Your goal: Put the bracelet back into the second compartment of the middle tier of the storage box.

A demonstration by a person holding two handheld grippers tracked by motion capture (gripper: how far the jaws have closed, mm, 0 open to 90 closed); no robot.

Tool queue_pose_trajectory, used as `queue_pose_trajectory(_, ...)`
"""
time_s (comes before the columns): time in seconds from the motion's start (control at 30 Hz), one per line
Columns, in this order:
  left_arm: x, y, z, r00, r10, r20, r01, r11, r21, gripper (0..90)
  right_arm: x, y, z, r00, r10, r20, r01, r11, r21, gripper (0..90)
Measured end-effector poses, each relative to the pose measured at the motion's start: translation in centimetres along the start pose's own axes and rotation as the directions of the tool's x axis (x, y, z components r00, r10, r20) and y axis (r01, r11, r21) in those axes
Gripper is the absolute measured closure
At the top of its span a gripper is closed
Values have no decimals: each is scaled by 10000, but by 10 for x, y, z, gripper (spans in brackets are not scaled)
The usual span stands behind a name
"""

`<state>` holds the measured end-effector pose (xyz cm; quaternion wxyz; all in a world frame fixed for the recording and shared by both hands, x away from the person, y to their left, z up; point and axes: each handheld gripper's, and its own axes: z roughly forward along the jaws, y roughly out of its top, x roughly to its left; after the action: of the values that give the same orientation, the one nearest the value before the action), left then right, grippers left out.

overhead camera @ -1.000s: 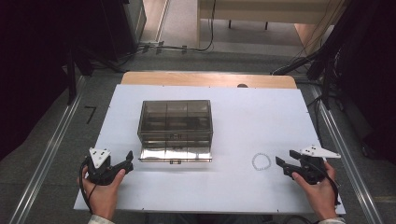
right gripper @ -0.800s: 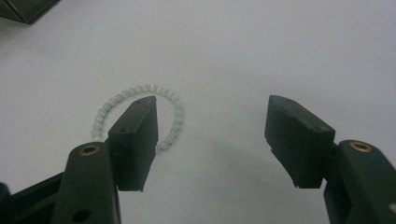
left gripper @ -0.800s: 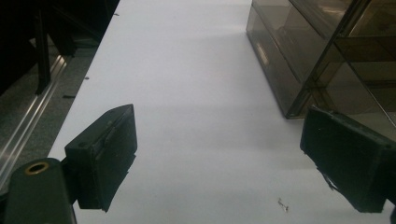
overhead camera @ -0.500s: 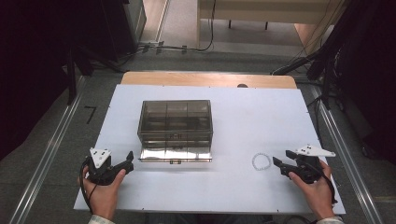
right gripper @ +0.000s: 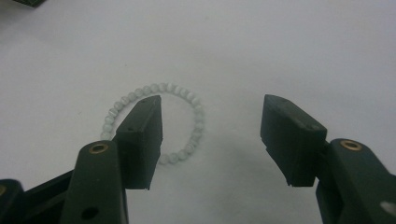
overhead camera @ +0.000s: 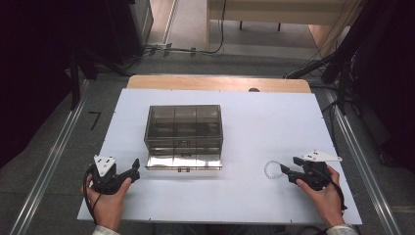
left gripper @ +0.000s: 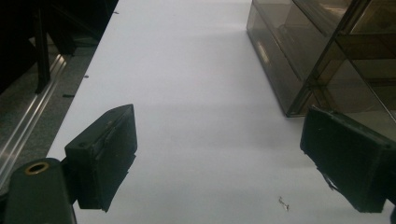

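Right tongs (right gripper: 210, 140) spread, closing, over bead bracelet (right gripper: 194, 116); left tongs (left gripper: 224, 158) spread; bare table (overhead camera: 259, 132) around.

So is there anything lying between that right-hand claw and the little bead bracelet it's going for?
Nothing visible does. The bead bracelet lies flat on bare white table, and the right gripper is right at it, jaws apart and just closing, one jaw over the ring. The smoky plastic drawer box stands well off to the side.
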<state>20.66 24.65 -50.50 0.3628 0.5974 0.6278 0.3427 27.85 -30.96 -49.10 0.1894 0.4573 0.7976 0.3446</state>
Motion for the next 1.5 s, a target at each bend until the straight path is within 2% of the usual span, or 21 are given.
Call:
queue_pose_trajectory(1.0, 0, 0, 0, 10000, 21, -2, -21, 10000, -5, 118, 6, 1, 18, 9991, -415, 101, 407, 9971, 647, 462)
queue_pose_trajectory(1.3, -1, 0, 0, 10000, 37, 25, -37, 10000, -20, 118, 6, 1, 20, 9989, -443, 159, 430, 9962, 755, 520)
queue_pose_trajectory(1.5, -1, 0, 0, 10000, 68, 22, -68, 10000, -5, 118, 7, 1, 20, 9992, -376, 101, 367, 9963, 775, 598)
